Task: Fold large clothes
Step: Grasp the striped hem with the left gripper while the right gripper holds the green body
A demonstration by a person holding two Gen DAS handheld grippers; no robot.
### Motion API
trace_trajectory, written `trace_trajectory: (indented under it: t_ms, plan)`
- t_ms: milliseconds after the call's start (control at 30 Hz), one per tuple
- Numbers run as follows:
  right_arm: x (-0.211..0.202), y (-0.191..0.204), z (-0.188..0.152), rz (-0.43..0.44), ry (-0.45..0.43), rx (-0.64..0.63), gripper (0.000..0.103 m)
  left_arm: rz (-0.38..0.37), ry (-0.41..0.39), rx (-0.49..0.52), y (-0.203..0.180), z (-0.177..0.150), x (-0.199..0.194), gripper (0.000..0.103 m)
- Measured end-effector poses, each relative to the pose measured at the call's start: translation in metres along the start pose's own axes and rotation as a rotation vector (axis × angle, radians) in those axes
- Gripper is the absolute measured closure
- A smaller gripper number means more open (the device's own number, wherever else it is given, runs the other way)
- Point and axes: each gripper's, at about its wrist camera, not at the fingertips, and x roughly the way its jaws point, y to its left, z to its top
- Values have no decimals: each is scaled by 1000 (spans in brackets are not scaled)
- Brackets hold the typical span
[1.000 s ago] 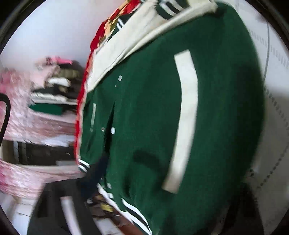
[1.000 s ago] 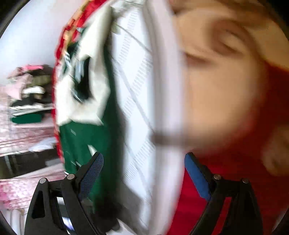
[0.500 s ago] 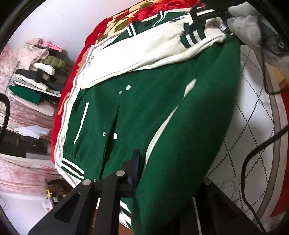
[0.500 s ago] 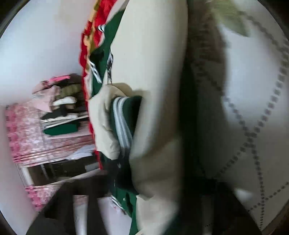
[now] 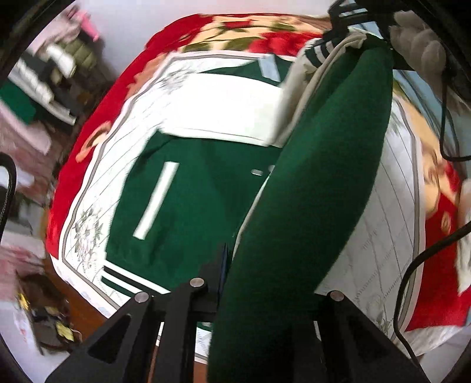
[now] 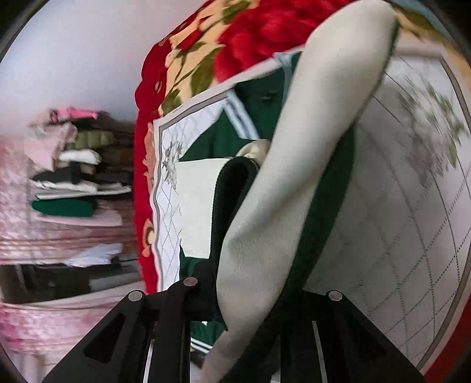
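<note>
Lifting the green jacket [image 5: 309, 206] off the quilt [image 5: 382, 235]: my left gripper [image 5: 265, 280] pinches its body, my right gripper [image 6: 250, 294], jaws just closing, its cream sleeve [image 6: 309, 147].

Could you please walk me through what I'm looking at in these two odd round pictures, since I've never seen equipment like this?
No robot here: a person holds a two-finger clamp tool in each hand, and each tool has a fisheye camera looking along its fingers, hence the round, warped pictures.

The left tool's picture shows the left gripper pinching a raised fold of a dark green varsity jacket with cream sleeves. Its jaws have just been closing.

The right tool's picture shows the right gripper, whose jaws have also just been closing, clamped on the jacket's cream sleeve.

The rest of the jacket lies on a white quilted mat over a red floral blanket. A stack of folded clothes sits in the background.
</note>
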Motion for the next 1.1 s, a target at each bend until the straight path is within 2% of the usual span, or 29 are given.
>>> trace_trajectory:
  t_ms: [67,133,200,300,333,367,433,467,500,533,600,700,800,867,933,967,1000,1100]
  plan:
    - [20,41,8,-49,9,-27,85,-18,18,-62,45,9,10,85]
    - [59,90,13,-93,40,-61,85,-27,29,-131,84,13,21,85]
    - [93,122,14,-118,63,-77,85,-51,49,-225,128,13,42,85]
    - [169,171,13,-164,125,-106,83,-82,108,-341,183,7,81,82]
    - [196,179,12,-174,158,-116,78,-107,129,-378,198,3,94,81]
    - [224,187,11,-181,193,-121,75,-143,154,-433,217,-3,108,78]
    - [272,193,9,-156,266,-116,58,-167,162,-513,244,-14,117,60]
    - [293,195,8,-114,314,-115,57,-155,156,-557,259,-20,116,47]
    - [307,194,5,-78,348,-113,57,-128,150,-585,269,-25,114,39]
    - [318,198,3,-48,376,-120,57,-94,146,-621,281,-35,111,37]
    - [315,202,-2,-30,370,-168,55,-59,162,-692,297,-53,105,34]
    - [284,191,-8,-54,316,-273,35,-69,201,-743,297,-73,101,32]
    - [236,162,-4,-132,221,-318,34,-90,241,-728,271,-78,110,32]
    - [210,136,6,-188,164,-290,34,-21,248,-685,257,-73,122,31]
    - [191,101,18,-220,132,-229,31,97,227,-637,252,-71,140,28]
    - [183,81,26,-229,114,-179,31,133,235,-629,253,-71,157,21]
    - [178,66,35,-230,96,-143,31,140,244,-639,256,-71,165,13]
    - [183,36,58,-224,67,-103,31,129,236,-641,264,-65,170,12]
